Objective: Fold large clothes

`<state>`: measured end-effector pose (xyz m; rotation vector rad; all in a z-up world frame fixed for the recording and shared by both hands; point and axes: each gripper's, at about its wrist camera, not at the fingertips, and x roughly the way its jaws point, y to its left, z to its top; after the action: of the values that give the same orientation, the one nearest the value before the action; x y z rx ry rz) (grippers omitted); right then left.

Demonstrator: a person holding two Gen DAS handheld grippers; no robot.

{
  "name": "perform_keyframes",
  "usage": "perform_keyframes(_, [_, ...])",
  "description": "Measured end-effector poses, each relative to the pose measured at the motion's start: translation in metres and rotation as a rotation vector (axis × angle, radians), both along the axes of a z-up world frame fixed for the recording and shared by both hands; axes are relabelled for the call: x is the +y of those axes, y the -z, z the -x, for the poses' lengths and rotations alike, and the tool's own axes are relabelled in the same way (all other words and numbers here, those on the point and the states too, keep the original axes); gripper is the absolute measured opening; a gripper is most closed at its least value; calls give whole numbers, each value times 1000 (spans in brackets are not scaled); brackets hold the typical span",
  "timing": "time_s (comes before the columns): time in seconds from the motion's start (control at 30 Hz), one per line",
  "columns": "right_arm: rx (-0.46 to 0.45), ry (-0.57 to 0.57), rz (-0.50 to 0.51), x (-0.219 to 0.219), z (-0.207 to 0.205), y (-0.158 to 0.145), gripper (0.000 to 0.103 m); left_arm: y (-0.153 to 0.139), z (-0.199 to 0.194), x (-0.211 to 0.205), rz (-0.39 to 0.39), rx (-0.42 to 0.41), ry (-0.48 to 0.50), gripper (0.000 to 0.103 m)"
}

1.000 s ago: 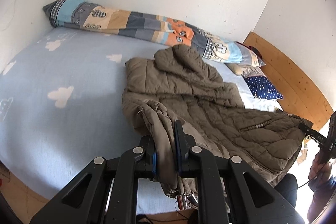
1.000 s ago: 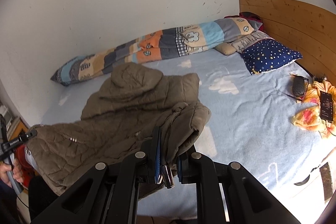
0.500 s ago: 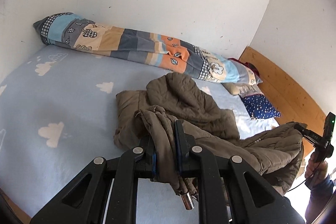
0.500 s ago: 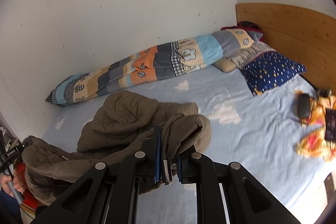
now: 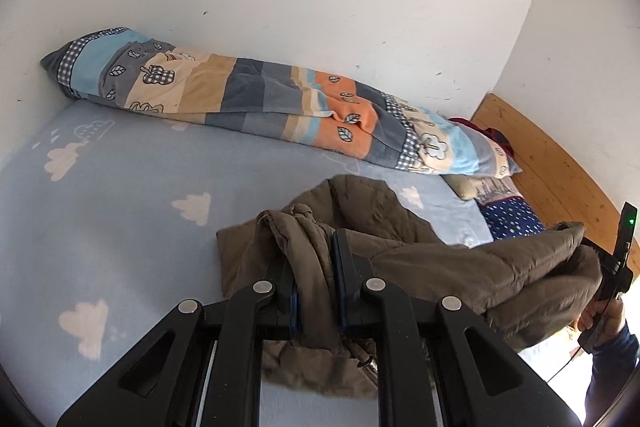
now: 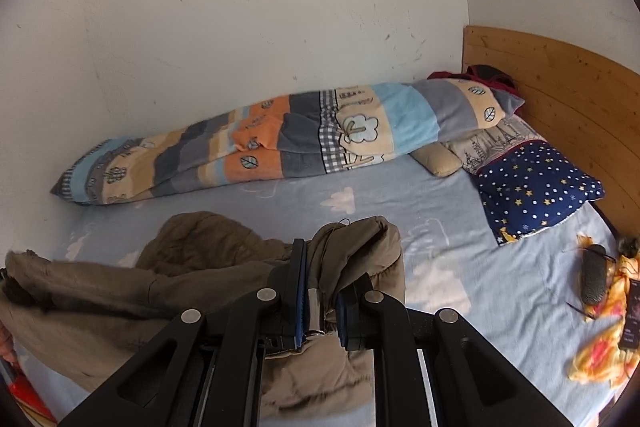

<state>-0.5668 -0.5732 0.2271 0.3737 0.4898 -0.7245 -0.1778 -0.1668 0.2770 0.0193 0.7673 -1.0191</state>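
Bed [image 5: 120,211], soft blue cloud-print sheet | jacket [image 5: 460,267], puffy quilted olive, hem lifted, hood on the sheet | left gripper [image 5: 314,267] clamped on one hem corner, right gripper [image 6: 320,291] on the other | risk: slick padding slides from the pads, hem sags, fold lands crooked

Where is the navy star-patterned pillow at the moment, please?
In the right wrist view the star pillow lies right of centre on the bed, against the wooden headboard.
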Motion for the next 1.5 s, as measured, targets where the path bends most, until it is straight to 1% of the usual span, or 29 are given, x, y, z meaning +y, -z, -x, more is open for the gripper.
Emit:
perform_keyframes(0.17, [48,32,-41,-45,-43,30,12,33,-46,-49,-46,41,-55,14])
perform_keyframes(0.3, [87,52,-90,-79,-76,62,12,67,-84,-88,-85,108,-80,14])
perform_keyframes(0.4, [121,69,-121,-99,-98,85,12,90,-102,-112,-114,149,-99,14])
perform_keyframes(0.53, [154,99,-188,-122,-116,119,13,115,-118,-131,-130,190,-120,16])
perform_keyframes(0.63, [181,109,-258,-135,-126,146,13,128,-125,-140,-142,204,-127,17])
perform_keyframes(0.67, [182,109,-295,-140,-127,153,16,133,-128,-142,-147,219,-131,17])
perform_keyframes(0.7, [151,113,-351,-146,-124,159,20,135,-131,-144,-146,239,-131,17])
perform_keyframes(0.73, [100,116,-407,-151,-119,160,27,137,-136,-143,-136,271,-132,18])
perform_keyframes(0.77, [16,118,-487,-159,-108,161,31,137,-139,-141,-126,300,-138,19])
perform_keyframes(0.8, [-37,120,-538,-164,-100,160,39,136,-144,-138,-107,343,-144,20])
perform_keyframes(0.83, [-89,120,-581,-167,-92,158,50,134,-150,-133,-78,393,-147,23])
perform_keyframes(0.87, [-129,109,-622,-171,-83,155,59,132,-154,-130,-54,427,-148,26])
perform_keyframes(0.9, [-161,109,-646,-174,-74,150,71,129,-160,-125,-23,469,-151,28])
perform_keyframes(0.97, [-220,107,-656,-176,-57,138,73,121,-167,-115,38,526,-170,40])
perform_keyframes(1.0, [-242,114,-652,-177,-48,130,73,116,-170,-111,59,532,-183,45])
perform_keyframes(1.03, [-260,117,-648,-177,-40,123,73,109,-172,-106,80,523,-207,58])
perform_keyframes(1.07, [-278,115,-643,-176,-31,116,73,97,-174,-96,114,496,-243,63])
perform_keyframes(1.13, [-277,93,-604,-167,-20,100,73,83,-176,-85,151,480,-266,63])
perform_keyframes(1.2, [-244,43,-544,-149,-19,84,73,65,-169,-78,176,448,-247,63])
perform_keyframes(1.27, [-192,-4,-473,-125,-22,73,73,51,-151,-79,144,380,-205,63])
perform_keyframes(1.3, [-159,-33,-432,-109,-26,70,73,45,-134,-83,114,322,-174,63])
perform_keyframes(1.37, [-115,-80,-381,-82,-36,68,73,39,-100,-94,61,240,-100,63])
perform_keyframes(1.43, [-65,-113,-339,-56,-52,72,72,41,-61,-110,7,166,-24,63])
perform_keyframes(1.5, [-12,-134,-295,-32,-72,83,72,49,-17,-134,-58,98,58,63])
